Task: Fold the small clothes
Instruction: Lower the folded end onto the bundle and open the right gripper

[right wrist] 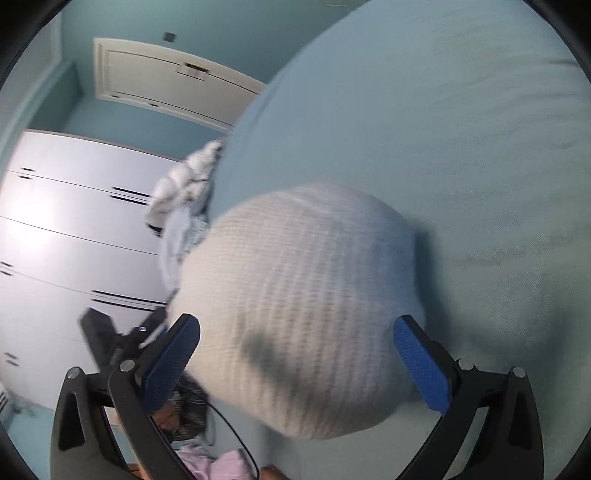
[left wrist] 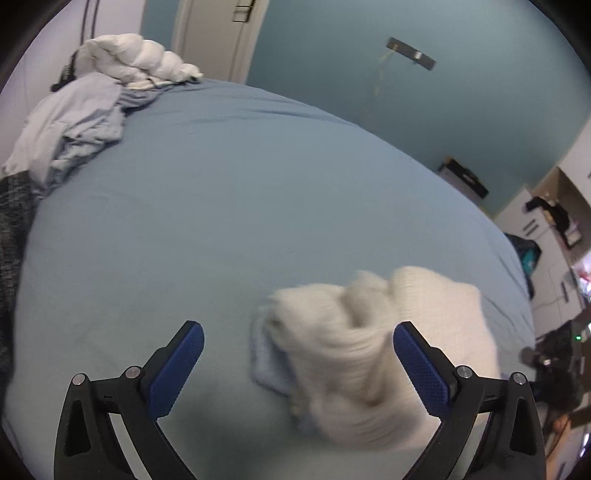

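A cream knit garment (left wrist: 373, 343) lies bunched and motion-blurred on the blue bed sheet (left wrist: 207, 206), with a pale blue cloth (left wrist: 267, 363) showing under its left edge. My left gripper (left wrist: 297, 363) is open and empty, its jaws spread wide just in front of the garment. In the right wrist view the same cream knit (right wrist: 299, 306) fills the middle, lying on the sheet (right wrist: 461, 147). My right gripper (right wrist: 295, 363) is open, its jaws spread on either side of the knit, holding nothing.
A heap of white and pale blue bedding (left wrist: 92, 107) lies at the far left of the bed; it also shows in the right wrist view (right wrist: 184, 199). A white door (left wrist: 218, 33), white wardrobe (right wrist: 70, 236) and cluttered shelves (left wrist: 554, 229) surround the bed.
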Motion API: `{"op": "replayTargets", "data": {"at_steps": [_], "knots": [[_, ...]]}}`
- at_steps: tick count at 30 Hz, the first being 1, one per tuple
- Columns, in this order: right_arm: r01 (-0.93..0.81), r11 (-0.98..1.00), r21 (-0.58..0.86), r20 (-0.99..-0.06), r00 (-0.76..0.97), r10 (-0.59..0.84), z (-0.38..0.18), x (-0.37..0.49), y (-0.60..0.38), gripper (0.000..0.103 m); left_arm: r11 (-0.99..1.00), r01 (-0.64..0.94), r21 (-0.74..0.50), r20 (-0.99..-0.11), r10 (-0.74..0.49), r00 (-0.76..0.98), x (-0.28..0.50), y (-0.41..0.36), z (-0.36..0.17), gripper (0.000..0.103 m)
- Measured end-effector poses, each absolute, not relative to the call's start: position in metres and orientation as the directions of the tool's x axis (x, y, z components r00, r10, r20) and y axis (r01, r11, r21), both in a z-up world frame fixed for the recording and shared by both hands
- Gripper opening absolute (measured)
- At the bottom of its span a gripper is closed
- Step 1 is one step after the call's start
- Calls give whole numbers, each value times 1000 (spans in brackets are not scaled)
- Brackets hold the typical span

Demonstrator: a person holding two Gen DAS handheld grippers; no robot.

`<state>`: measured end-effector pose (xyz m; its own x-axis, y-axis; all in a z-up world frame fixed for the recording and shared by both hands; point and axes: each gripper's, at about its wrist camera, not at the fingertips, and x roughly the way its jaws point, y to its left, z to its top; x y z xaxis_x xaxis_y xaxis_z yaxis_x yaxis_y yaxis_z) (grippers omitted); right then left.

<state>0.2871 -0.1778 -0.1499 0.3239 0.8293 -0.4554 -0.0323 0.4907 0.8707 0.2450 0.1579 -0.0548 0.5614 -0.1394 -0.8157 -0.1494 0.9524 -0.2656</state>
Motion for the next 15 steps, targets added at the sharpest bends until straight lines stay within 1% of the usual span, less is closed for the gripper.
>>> {"op": "replayTargets", "data": {"at_steps": [2, 4, 6, 7, 8, 10, 12, 15], "knots": [[-33, 483, 875, -447, 324, 834, -151, 290, -185, 102, 959, -163, -230, -835, -109, 539, 245, 174, -61, 103], [-7, 469, 883, -444, 310, 840, -161, 296, -190, 102, 965, -176, -193, -876, -89, 474, 248, 187, -79, 103], [30, 438, 899, -427, 285, 858, -177, 301, -196, 102, 974, -153, -170, -909, -95, 406, 253, 192, -102, 103], [39, 429, 902, -422, 275, 864, -182, 302, -197, 102, 975, -133, -180, -912, -115, 394, 255, 193, -111, 103], [46, 407, 912, -405, 260, 877, -189, 301, -202, 102, 972, -94, -215, -909, -164, 384, 258, 192, -123, 103], [61, 319, 946, -324, 233, 917, -205, 304, -198, 102, 952, -47, -303, -883, -261, 390, 264, 189, -137, 103], [83, 254, 964, -267, 217, 939, -213, 303, -197, 102, 922, -38, -384, -865, -345, 365, 276, 186, -157, 103], [138, 221, 966, -244, 183, 952, -231, 304, -182, 102, 895, -68, -440, -865, -402, 301, 296, 182, -190, 103]]}}
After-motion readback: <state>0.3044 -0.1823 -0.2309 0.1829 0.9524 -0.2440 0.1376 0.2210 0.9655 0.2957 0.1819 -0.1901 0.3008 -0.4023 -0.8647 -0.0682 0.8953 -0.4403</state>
